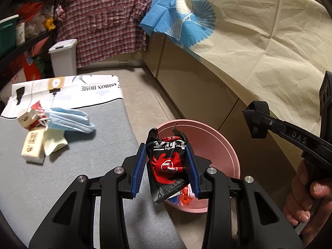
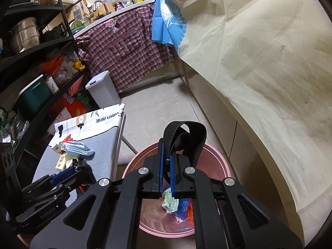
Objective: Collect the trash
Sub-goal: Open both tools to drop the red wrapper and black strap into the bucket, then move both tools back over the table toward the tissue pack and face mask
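Left gripper (image 1: 167, 166): its jaws squeeze a black and red wrapper (image 1: 168, 164), right at the rim of the pink bin (image 1: 226, 145).
Right gripper (image 2: 166, 176): jaws shut tight, with only its own black strap (image 2: 186, 137) looped there.
Do it well: I think it should go over the middle of the bin, then let go.
In the way: the bin's near rim.
Farther off: masks (image 1: 70, 120) and a small box (image 1: 33, 145) wait on the grey table (image 1: 62, 176).
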`<state>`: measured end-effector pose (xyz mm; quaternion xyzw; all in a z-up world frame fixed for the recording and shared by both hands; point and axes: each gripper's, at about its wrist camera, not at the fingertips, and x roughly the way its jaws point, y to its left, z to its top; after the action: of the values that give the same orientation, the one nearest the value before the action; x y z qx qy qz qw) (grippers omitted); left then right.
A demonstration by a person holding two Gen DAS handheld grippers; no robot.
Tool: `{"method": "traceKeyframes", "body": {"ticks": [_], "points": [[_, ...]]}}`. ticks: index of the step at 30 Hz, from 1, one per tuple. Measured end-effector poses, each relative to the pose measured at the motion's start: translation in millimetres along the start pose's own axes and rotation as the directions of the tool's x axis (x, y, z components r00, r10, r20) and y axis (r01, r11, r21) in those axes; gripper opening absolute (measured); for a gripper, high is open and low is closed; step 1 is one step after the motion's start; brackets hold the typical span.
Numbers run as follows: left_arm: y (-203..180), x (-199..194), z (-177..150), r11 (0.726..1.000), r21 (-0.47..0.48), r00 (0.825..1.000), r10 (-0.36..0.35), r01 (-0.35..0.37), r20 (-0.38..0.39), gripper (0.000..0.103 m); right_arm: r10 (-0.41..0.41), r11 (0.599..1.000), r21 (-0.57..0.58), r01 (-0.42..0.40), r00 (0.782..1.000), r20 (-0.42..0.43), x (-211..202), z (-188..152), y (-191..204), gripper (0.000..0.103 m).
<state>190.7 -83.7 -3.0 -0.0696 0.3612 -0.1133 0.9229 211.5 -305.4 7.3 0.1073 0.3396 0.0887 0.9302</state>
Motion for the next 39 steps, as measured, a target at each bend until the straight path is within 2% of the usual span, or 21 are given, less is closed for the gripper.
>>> {"method": "traceKeyframes", "body": {"ticks": [15,18,19,20,22,32,39], "points": [[-10,48,0,0.999,-0.017,0.996,-0.048,0.046,-0.075,0.038,-0.008,1.0,-0.008,0.007,0.999,-0.048,25,-1,-1,0.006],[-10,57,2,0.998,-0.028,0.993,-0.056,0.054,-0.102,0.041,-0.015,1.0,-0.011,0.015,0.996,-0.083,36,-2,-1,0.012],[-9,60,2,0.998,-0.033,0.992,-0.059,0.056,-0.111,0.043,-0.023,1.0,-0.012,0.022,0.995,-0.096,39,-3,-2,0.022],[-8,61,3,0.997,-0.041,0.991,-0.063,0.059,-0.117,0.045,-0.036,0.999,-0.011,0.035,0.994,-0.103,41,-3,-2,0.039],[-6,61,2,0.997,-0.047,0.991,-0.063,0.058,-0.114,0.045,-0.046,0.999,0.0,0.046,0.994,-0.095,41,-2,-5,0.049],[4,37,-1,0.997,-0.058,0.995,-0.046,0.041,-0.091,0.045,-0.042,0.999,0.002,0.042,0.995,-0.09,41,-3,-2,0.049],[20,-10,-7,0.997,-0.075,0.999,-0.026,0.023,-0.046,0.045,-0.046,0.999,-0.021,0.045,0.997,-0.066,30,-6,5,0.047]]}}
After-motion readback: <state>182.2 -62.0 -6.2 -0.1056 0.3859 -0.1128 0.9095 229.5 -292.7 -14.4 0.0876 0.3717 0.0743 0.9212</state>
